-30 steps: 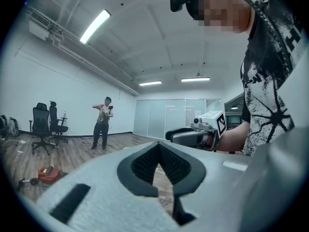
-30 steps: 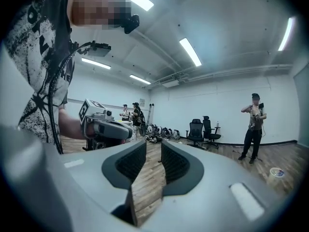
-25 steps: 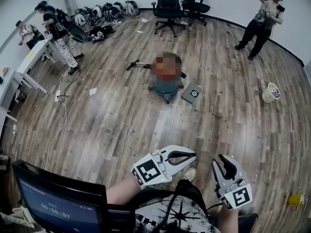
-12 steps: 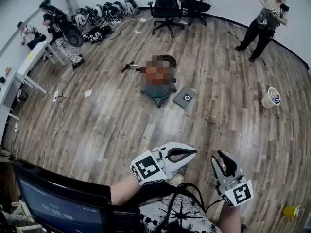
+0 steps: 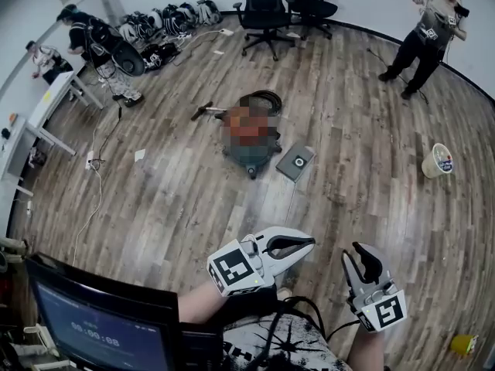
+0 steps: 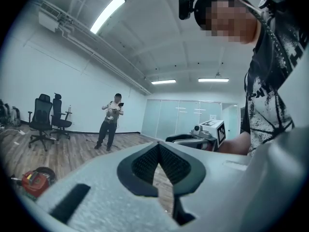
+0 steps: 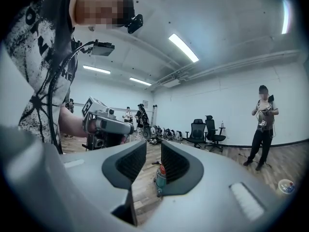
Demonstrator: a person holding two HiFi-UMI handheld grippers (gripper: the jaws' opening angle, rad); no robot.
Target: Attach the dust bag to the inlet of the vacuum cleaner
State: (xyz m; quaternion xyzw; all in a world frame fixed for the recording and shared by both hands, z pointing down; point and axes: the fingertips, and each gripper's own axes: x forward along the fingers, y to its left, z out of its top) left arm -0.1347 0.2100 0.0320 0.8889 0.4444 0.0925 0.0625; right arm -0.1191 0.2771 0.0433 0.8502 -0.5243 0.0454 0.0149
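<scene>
In the head view, a flat grey square dust bag [image 5: 295, 161] is seen lying on the wooden floor [image 5: 155, 207], just right of the red-and-teal canister vacuum cleaner [image 5: 251, 159]. In the left gripper view, the left hand-held gripper [image 6: 159, 149] is shown clenched, empty. In the right gripper view, the right hand-held gripper [image 7: 153, 153] is shown released, with the vacuum cleaner far beyond its jaws.

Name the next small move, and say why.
Probably step closer to the vacuum: it and the dust bag beside it lie far ahead on the floor, while the left gripper is shut and the right gripper slightly open, both empty.
</scene>
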